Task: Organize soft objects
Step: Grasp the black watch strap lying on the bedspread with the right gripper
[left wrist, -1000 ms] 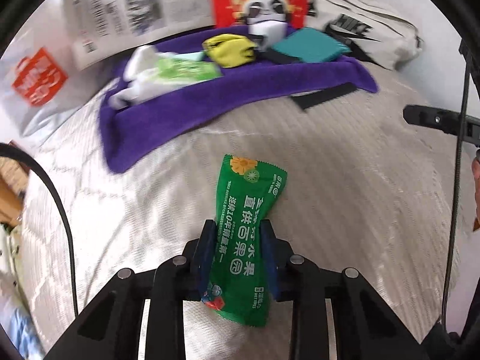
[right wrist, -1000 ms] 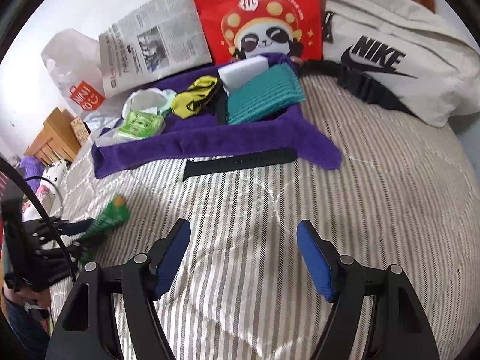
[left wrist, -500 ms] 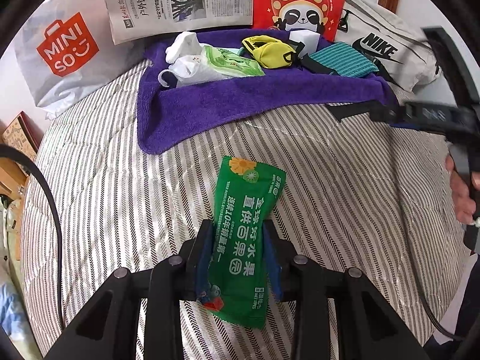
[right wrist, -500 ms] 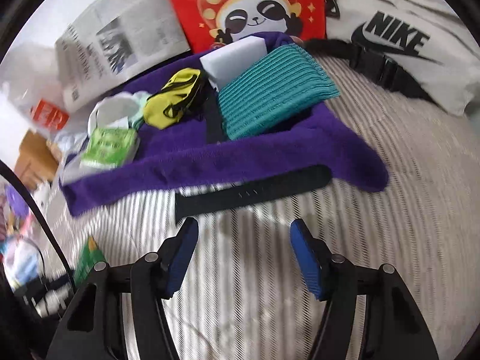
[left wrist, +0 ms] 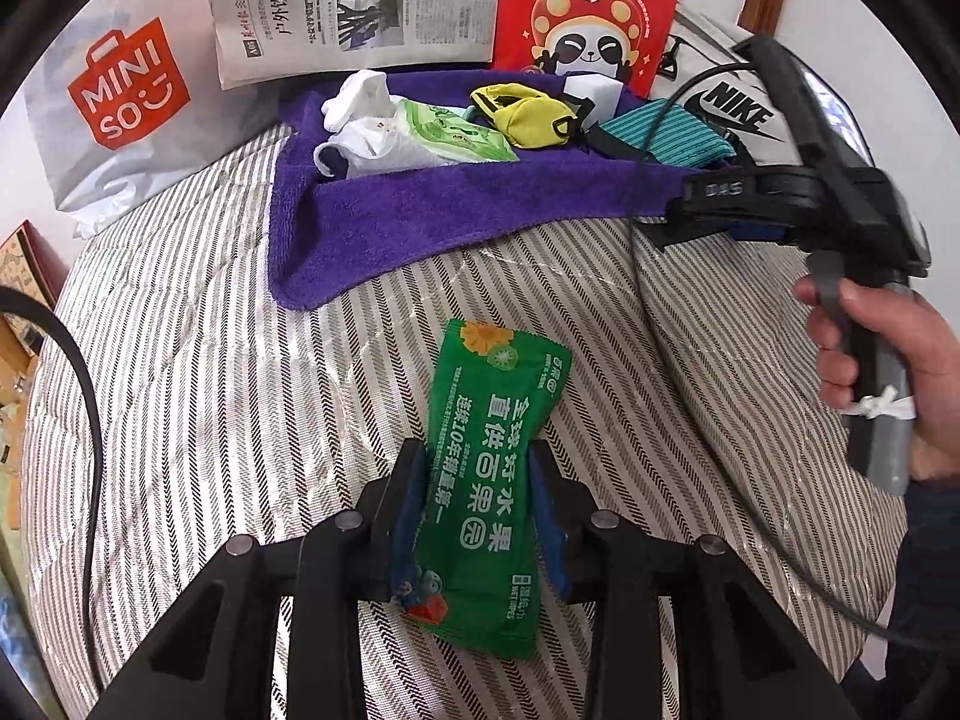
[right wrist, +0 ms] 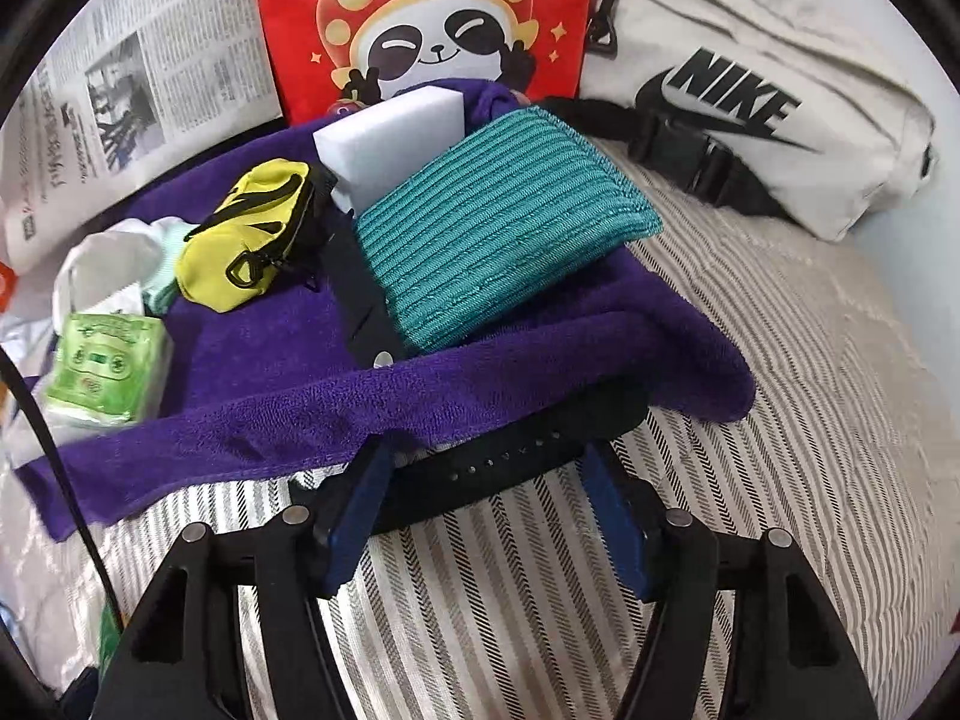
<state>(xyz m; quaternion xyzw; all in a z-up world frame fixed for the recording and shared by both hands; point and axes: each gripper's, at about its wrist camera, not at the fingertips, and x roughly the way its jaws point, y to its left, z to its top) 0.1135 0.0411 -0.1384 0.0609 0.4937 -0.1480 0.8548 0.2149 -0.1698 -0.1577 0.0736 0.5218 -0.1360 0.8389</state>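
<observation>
My left gripper (left wrist: 477,456) holds a green wet-wipes pack (left wrist: 498,384) pinched at its waist above the striped bedspread; its jaws are opening. In the right wrist view my right gripper (right wrist: 483,462) straddles a black strap (right wrist: 540,438) lying at the front edge of the purple towel (right wrist: 270,360). Its jaws are opening and the pads stand clear of the strap. On the towel lie a teal knitted cloth (right wrist: 492,228), a white foam block (right wrist: 390,132), a yellow pouch (right wrist: 252,240), a light green tissue pack (right wrist: 102,360) and white socks (left wrist: 360,102).
Behind the towel stand a red panda bag (right wrist: 420,12), a newspaper (right wrist: 120,90) and a white Nike bag (right wrist: 750,90). A Miniso bag (left wrist: 120,102) lies at the far left. A person's hand (left wrist: 870,348) holds the right gripper's handle, its cable trailing over the bedspread (left wrist: 240,390).
The right gripper has come down and forward to the towel's edge, so the black strap now lies between its fingers. It has entered the left view from the right. The left still holds the pack.
</observation>
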